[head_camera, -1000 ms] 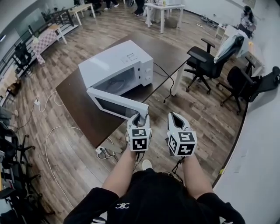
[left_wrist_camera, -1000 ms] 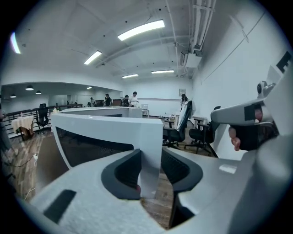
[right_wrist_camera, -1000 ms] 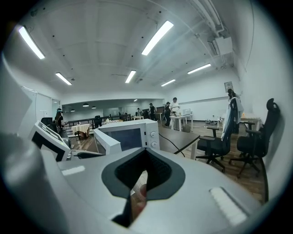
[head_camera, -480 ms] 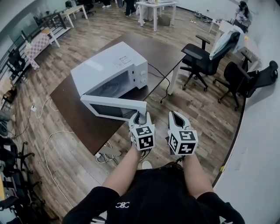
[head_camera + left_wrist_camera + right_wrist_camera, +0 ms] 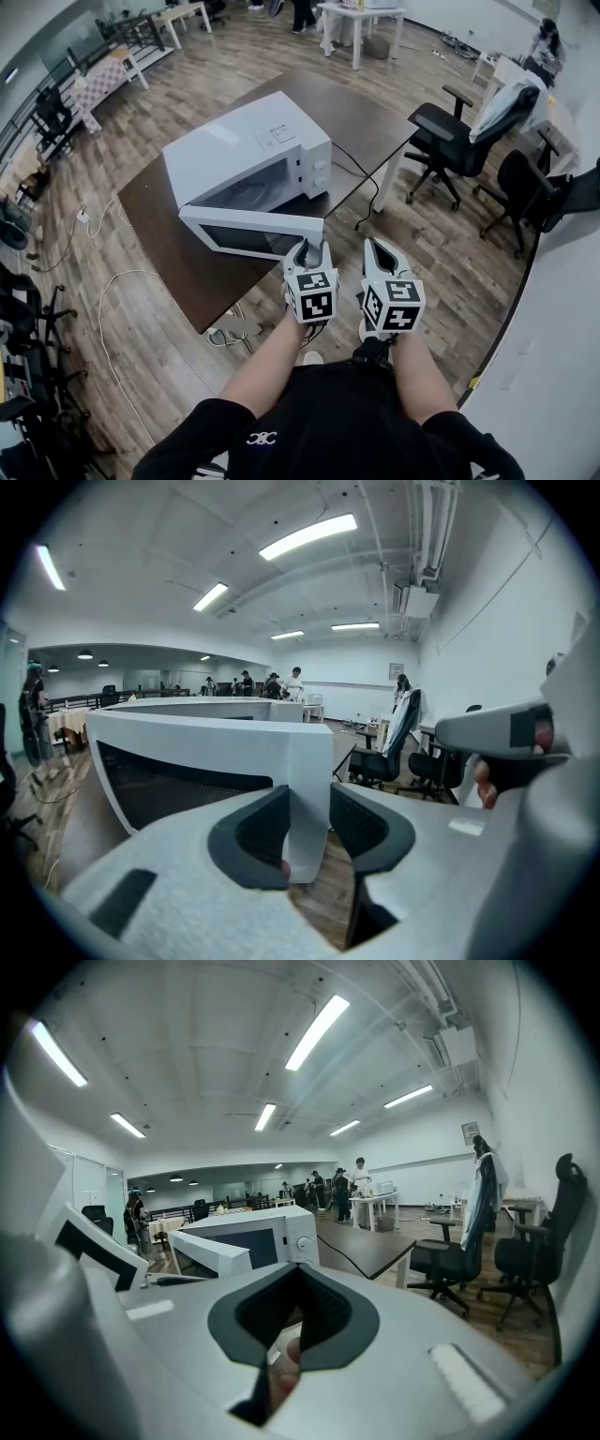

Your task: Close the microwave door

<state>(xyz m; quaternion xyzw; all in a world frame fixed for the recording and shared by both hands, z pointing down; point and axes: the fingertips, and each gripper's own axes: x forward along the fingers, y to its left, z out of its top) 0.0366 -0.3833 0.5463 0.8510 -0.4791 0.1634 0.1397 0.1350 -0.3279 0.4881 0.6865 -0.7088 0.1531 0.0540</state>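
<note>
A white microwave [image 5: 248, 150] stands on a dark brown table [image 5: 366, 112], and its door [image 5: 248, 234] hangs part open toward me. My left gripper [image 5: 309, 248] is shut on the door's free right edge. In the left gripper view the white door edge [image 5: 305, 789] sits squeezed between the two dark pads of the left gripper [image 5: 307, 832]. My right gripper [image 5: 377, 248] hovers just right of the left one, off the table's corner, shut and empty. The right gripper view looks past the right gripper [image 5: 298, 1283] at the microwave [image 5: 272, 1232] and its door [image 5: 211, 1252].
A black power cable [image 5: 361, 202] runs from the microwave over the table's right edge. Black office chairs [image 5: 450, 141] stand to the right. A power strip [image 5: 230, 328] and white cords lie on the wooden floor by the table's near corner. More tables and people are far back.
The door has swung from wide open toward the microwave's front. Both grippers moved along with it, the left one still on the door's edge.
</note>
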